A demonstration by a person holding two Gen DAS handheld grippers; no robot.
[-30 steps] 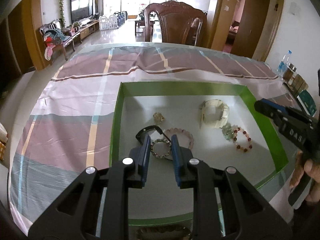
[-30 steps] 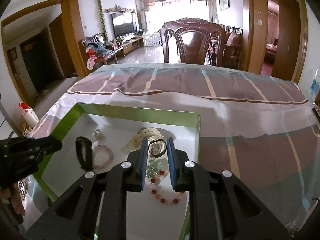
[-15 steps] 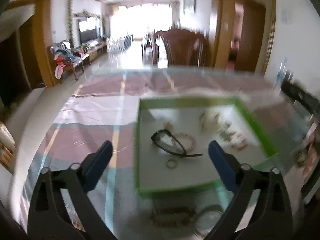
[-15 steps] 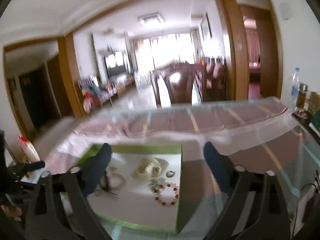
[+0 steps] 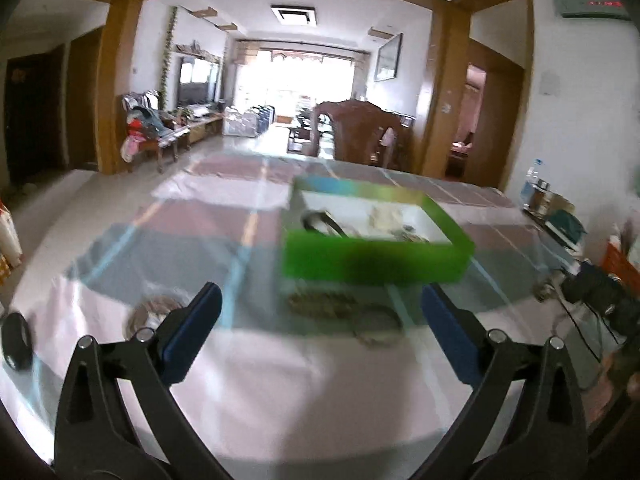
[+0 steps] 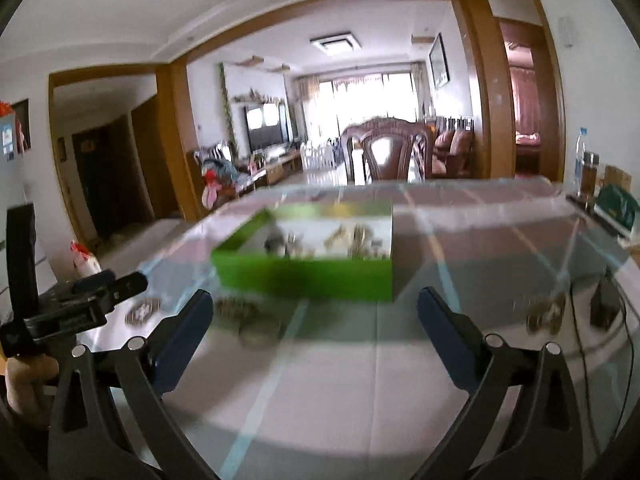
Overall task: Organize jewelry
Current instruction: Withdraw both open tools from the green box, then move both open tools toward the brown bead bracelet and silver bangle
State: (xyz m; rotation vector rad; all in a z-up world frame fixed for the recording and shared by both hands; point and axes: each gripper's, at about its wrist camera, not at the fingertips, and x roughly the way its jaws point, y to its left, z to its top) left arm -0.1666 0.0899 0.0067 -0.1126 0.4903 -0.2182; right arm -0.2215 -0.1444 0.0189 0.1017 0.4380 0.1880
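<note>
A green box (image 5: 372, 260) with a white inside holds several bracelets and a black band (image 5: 320, 222); it also shows in the right wrist view (image 6: 308, 274). My left gripper (image 5: 320, 332) is open and empty, low over the table, short of the box. My right gripper (image 6: 314, 330) is open and empty, also short of the box. A beaded bracelet (image 5: 320, 304) and a ring-shaped piece (image 5: 378, 326) lie on the table in front of the box. The view is blurred.
A round coaster-like piece (image 5: 154, 312) lies at the left, a black round object (image 5: 16, 340) at the table edge. Bottles and a green packet (image 5: 560, 220) stand at the far right. Cables (image 6: 592, 312) lie on the right. A wooden chair (image 6: 392, 152) stands behind.
Both grippers opened, each dropping its ring in the box, then pulled back and down away from the box. The box now sits farther ahead in both views.
</note>
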